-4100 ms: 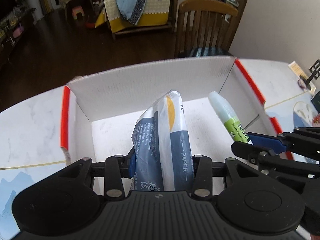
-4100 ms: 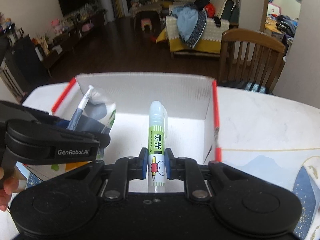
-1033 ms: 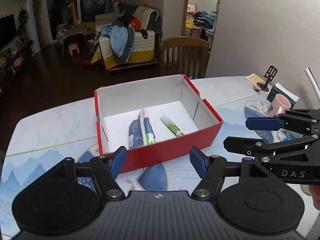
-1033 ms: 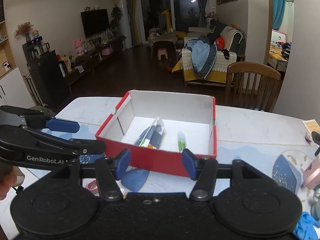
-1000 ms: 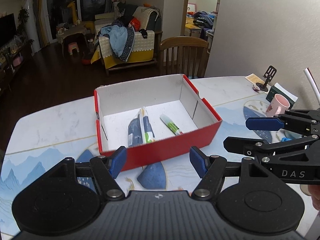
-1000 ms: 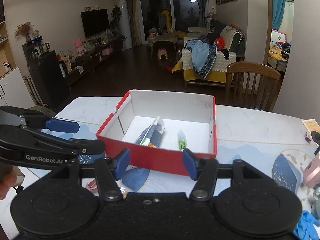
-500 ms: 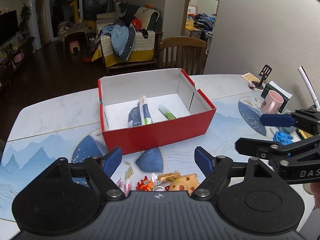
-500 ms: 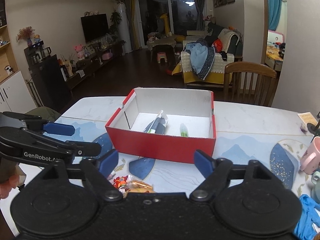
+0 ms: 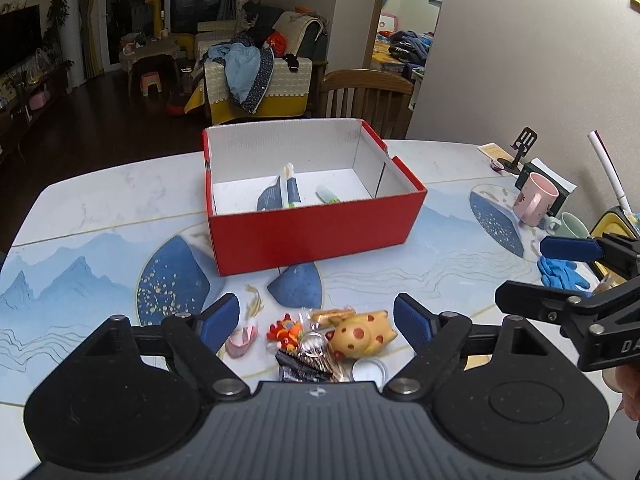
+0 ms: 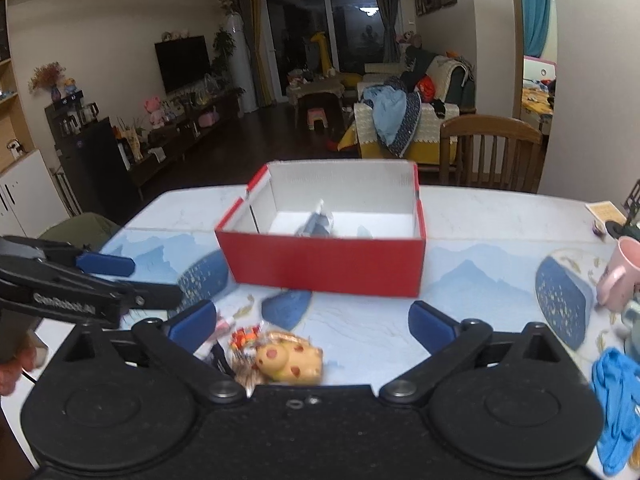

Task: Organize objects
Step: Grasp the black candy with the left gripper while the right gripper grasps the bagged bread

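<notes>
The left gripper (image 9: 316, 322) hangs over the near edge of the table (image 9: 100, 200), jaws spread wide and holding nothing; below lies a heap of trinkets with a yellow spotted toy (image 9: 362, 334); farther back the red box (image 9: 316, 230) holds a paper packet (image 9: 280, 196) and glue stick (image 9: 327, 194); the right gripper (image 10: 312, 326) gapes, holding nothing; a pink mug (image 9: 534, 199) stands near the right edge.

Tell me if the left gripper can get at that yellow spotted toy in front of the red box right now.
Probably yes. The left gripper is open and empty, and the yellow spotted toy lies between its fingers' line, uncovered. A keyring and wrappers crowd its left side, so they might get pinched too.
</notes>
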{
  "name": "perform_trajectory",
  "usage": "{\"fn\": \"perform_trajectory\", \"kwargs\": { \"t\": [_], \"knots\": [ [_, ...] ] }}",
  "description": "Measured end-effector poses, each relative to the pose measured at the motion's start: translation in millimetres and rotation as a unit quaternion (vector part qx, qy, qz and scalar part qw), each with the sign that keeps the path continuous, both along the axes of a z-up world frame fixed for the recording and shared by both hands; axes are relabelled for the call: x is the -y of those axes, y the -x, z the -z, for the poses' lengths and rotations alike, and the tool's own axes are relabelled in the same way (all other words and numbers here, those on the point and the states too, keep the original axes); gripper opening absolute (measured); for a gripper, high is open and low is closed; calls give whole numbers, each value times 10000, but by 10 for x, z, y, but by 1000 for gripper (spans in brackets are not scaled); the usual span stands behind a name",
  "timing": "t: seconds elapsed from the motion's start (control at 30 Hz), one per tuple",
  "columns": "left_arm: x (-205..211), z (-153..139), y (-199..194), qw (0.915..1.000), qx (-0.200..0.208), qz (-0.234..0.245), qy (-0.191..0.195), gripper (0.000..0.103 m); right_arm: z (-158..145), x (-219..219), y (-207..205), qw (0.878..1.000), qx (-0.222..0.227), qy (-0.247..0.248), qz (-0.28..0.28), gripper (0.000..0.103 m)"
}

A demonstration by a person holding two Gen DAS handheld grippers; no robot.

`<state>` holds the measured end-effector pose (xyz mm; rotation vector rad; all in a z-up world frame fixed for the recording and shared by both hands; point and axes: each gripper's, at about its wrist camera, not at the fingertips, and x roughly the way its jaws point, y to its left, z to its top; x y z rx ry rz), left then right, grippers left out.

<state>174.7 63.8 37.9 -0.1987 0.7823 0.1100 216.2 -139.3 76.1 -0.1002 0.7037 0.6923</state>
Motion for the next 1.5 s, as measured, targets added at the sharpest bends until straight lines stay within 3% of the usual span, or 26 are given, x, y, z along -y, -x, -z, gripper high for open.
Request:
{"fn": "perform_trajectory", "kwargs": {
  "t": [0.3, 0.37, 0.7, 0.87, 1.3, 1.5],
  "knots": [
    [38, 351, 141, 9996, -285, 30, -33, 93, 381, 153, 108, 9986, -308, 213, 377, 102],
    [44, 454, 161, 9994, -341, 54, -27, 103, 479, 183, 107, 9978, -425, 244, 447, 102],
    [-50, 1017, 199, 9971, -664, -61, 364, 103, 935, 200, 91, 9932, -791, 578, 627, 102],
    [-118, 1213, 219, 9966, -628, -82, 526, 103, 1124, 205, 41, 9895, -1059, 652, 731, 102],
    [-278, 1571, 56, 9941, -1019, -127, 344, 103, 1362, 263, 1, 9802, -1688, 631, 822, 102],
    [-223, 1614, 17, 9954, -959, 39, 14, 103, 1418, 300, -22, 9762, -1901, 557, 889, 102]
  ]
}}
